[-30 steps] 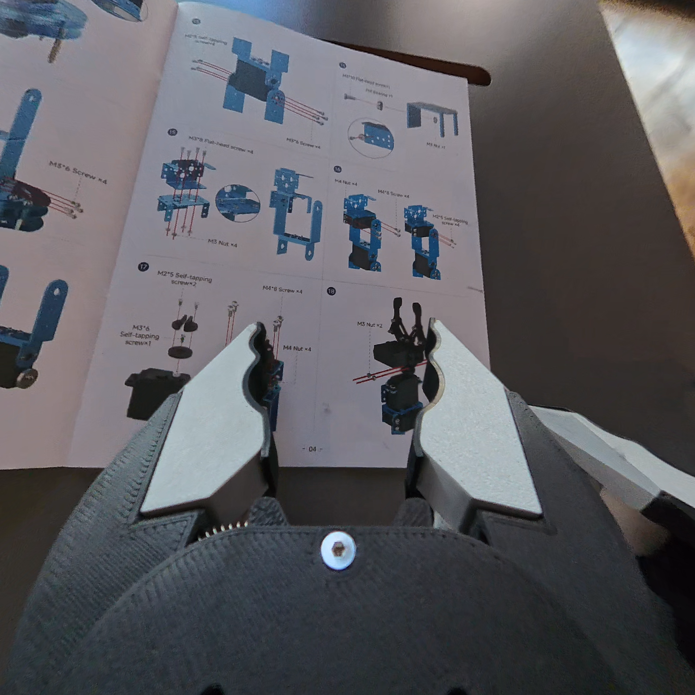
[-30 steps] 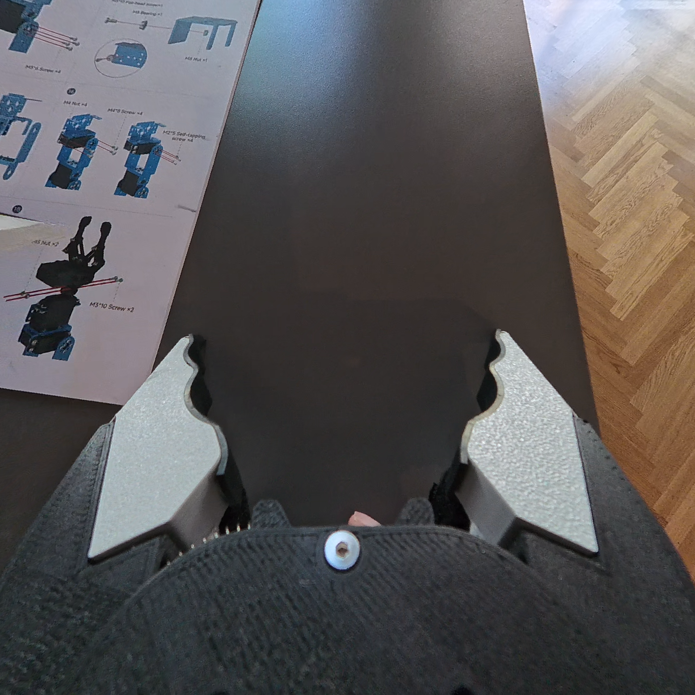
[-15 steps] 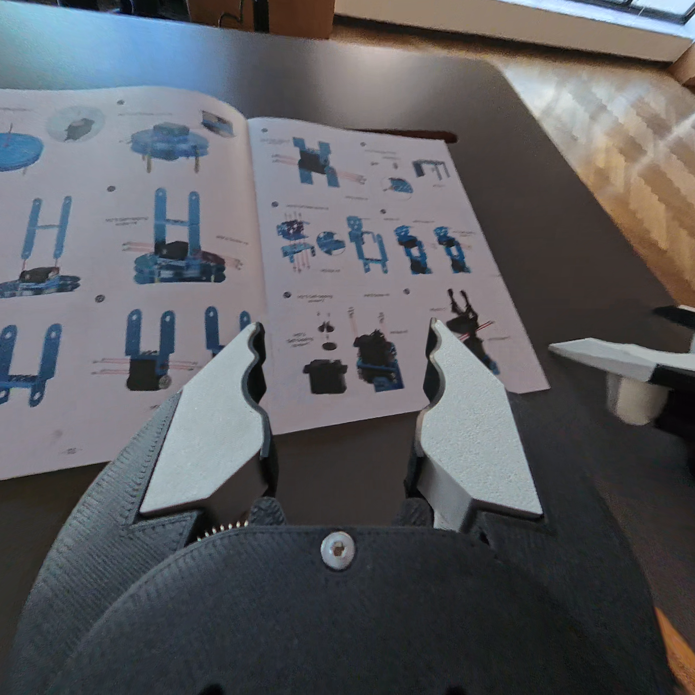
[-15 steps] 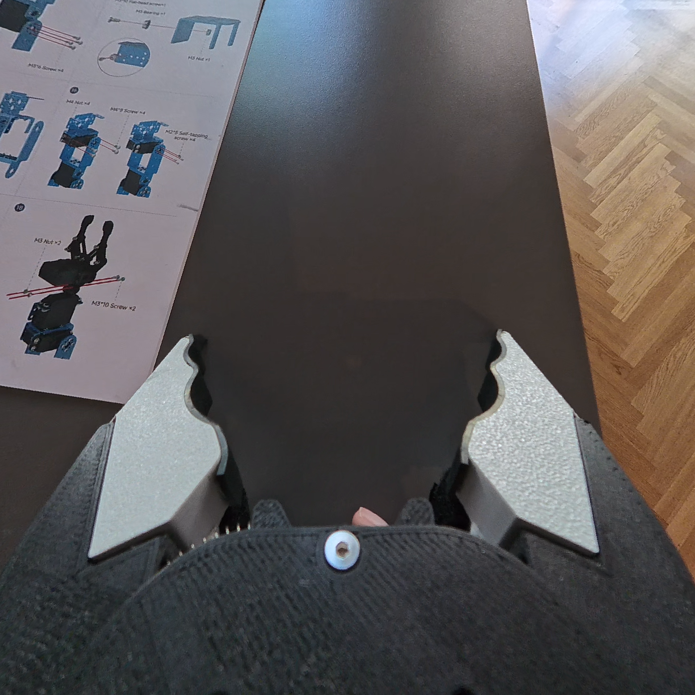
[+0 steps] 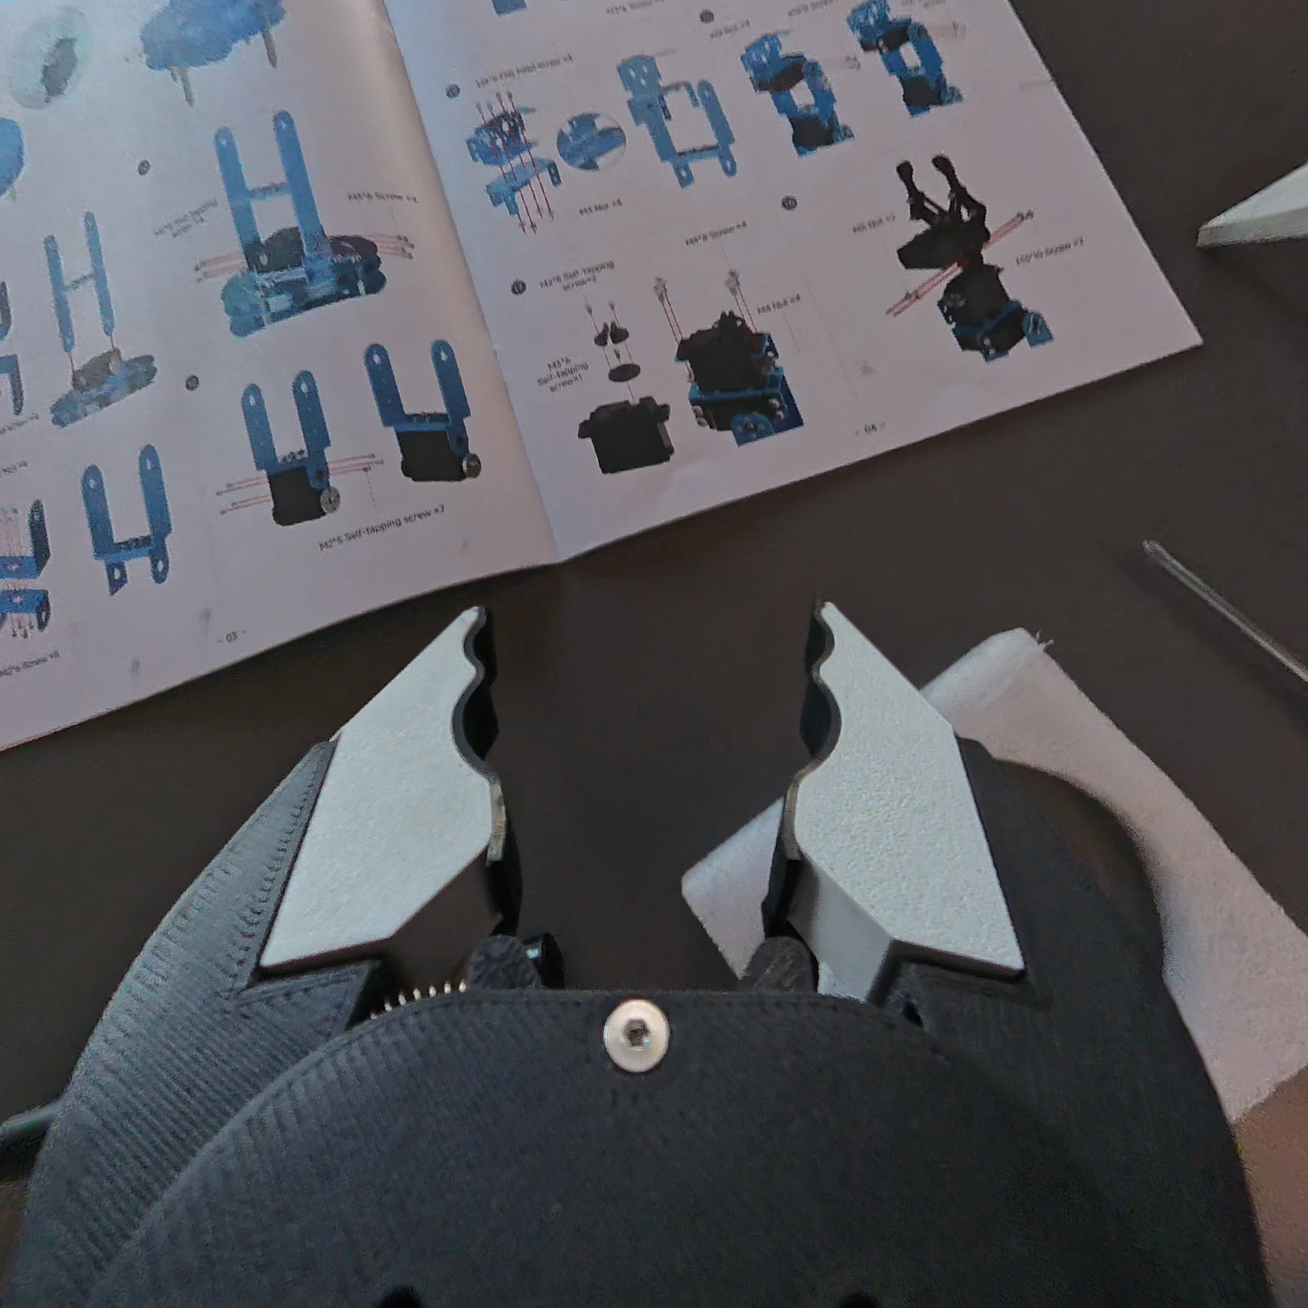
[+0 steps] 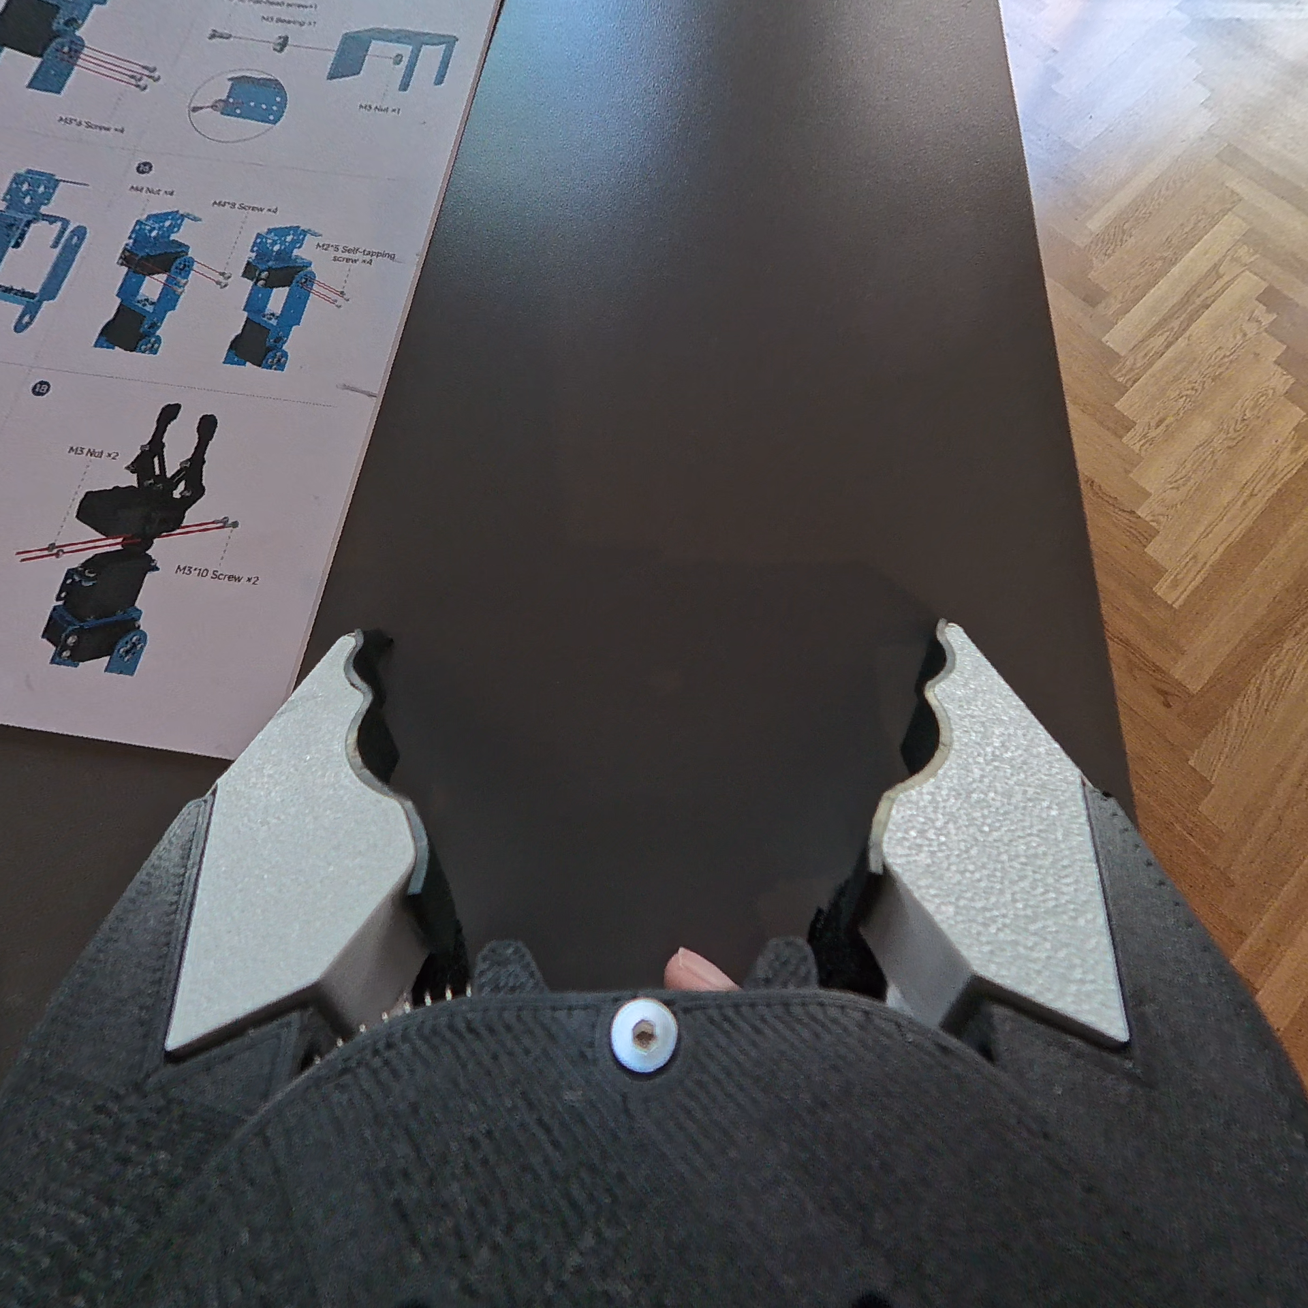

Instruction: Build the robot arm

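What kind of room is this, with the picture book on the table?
Probably a room in a home or small workshop. A dark table stands on a wooden herringbone floor, and an open assembly booklet with drawings of blue parts lies on it.

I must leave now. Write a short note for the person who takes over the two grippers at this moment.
Left gripper: open, empty, over the dark table, just short of the near edge of the open white assembly booklet with blue diagrams. A white cloth or paper piece lies under its right side; a thin metal rod lies beyond that.
Right gripper: open, empty, over bare table, booklet corner at its left, wooden herringbone floor at its right.
Nothing is gripped; no job is stated.
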Tool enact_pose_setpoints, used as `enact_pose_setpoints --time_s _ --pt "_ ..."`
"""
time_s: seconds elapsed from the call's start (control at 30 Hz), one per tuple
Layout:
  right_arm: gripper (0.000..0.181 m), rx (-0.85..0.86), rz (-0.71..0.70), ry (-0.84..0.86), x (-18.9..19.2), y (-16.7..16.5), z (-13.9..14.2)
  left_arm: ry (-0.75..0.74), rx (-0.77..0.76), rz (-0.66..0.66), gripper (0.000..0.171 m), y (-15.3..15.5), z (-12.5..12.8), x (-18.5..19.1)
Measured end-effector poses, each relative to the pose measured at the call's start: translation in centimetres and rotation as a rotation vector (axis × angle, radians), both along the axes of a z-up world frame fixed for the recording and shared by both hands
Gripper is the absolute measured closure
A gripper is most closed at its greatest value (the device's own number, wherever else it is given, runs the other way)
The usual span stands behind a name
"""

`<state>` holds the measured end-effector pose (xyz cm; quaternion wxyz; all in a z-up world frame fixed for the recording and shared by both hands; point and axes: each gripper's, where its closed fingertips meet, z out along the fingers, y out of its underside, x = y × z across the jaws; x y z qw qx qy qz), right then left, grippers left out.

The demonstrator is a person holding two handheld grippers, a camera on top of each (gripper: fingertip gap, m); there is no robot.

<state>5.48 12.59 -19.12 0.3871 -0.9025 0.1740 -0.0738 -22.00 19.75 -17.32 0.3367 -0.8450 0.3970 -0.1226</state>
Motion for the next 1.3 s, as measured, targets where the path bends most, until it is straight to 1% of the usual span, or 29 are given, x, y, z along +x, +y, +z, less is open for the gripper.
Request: enact_pose_setpoints --time_s 0.17,0.3,0.4,0.47,0.57,0.63,0.7,0.73,0.77,0.83,0.87,0.97,1.0,1.07,1.2,1.3 --pt "0.036 0.0 0.002 0.001 0.0 0.1 0.0 0.093 0.007 -0.024 0.084 -1.3 -1.0 -1.7" --pt "0.035 -0.001 0.005 0.001 -0.1 0.2 0.1 0.105 0.02 -0.018 0.085 -1.9 -0.9 -2.7" --pt "0.035 -0.001 0.006 0.001 -0.1 0.2 0.0 0.039 0.024 0.0 0.086 -1.5 0.3 -2.5" --pt "0.034 -0.002 0.005 0.001 -0.2 0.3 0.0 -0.049 -0.001 0.013 0.084 -0.9 1.6 -1.2" --pt "0.034 -0.003 -0.007 0.001 -0.2 0.5 0.0 -0.123 -0.009 0.032 0.08 0.9 3.2 1.9" --pt "0.033 -0.004 -0.014 0.0 -0.2 0.5 0.0 -0.163 -0.016 0.045 0.078 1.9 3.7 4.7" --pt "0.032 -0.002 -0.029 0.0 0.0 0.3 0.0 -0.206 -0.03 0.062 0.07 2.7 3.9 7.7" --pt "0.032 0.003 -0.049 0.003 0.2 0.2 0.1 -0.217 -0.02 0.083 0.071 3.2 3.8 8.9" --pt "0.034 0.01 -0.079 0.01 0.6 0.0 0.2 -0.228 -0.019 0.096 0.07 3.6 3.7 10.1" --pt "0.035 0.044 -0.087 0.032 0.7 0.0 0.4 -0.21 -0.017 0.13 0.058 4.2 2.5 12.1" --pt "0.036 0.057 -0.09 0.04 0.7 0.0 0.6 -0.197 -0.032 0.141 0.057 4.2 1.8 12.9" --pt "0.037 0.067 -0.104 0.045 0.9 -0.1 0.7 -0.146 -0.07 0.174 0.051 4.4 -0.7 14.2" --pt "0.037 0.068 -0.111 0.046 1.0 -0.3 0.6 -0.126 -0.062 0.184 0.048 4.6 -1.2 14.5" --pt "0.037 0.079 -0.124 0.052 1.0 -0.4 0.7 -0.11 -0.033 0.181 0.051 4.7 -1.3 15.2" --pt "0.038 0.105 -0.136 0.067 1.2 -0.5 1.0 -0.117 -0.029 0.209 0.041 4.6 -1.3 15.9" --pt "0.039 0.096 -0.137 0.061 1.1 -0.5 0.9 -0.093 0.019 0.228 0.043 4.9 -1.5 15.8"
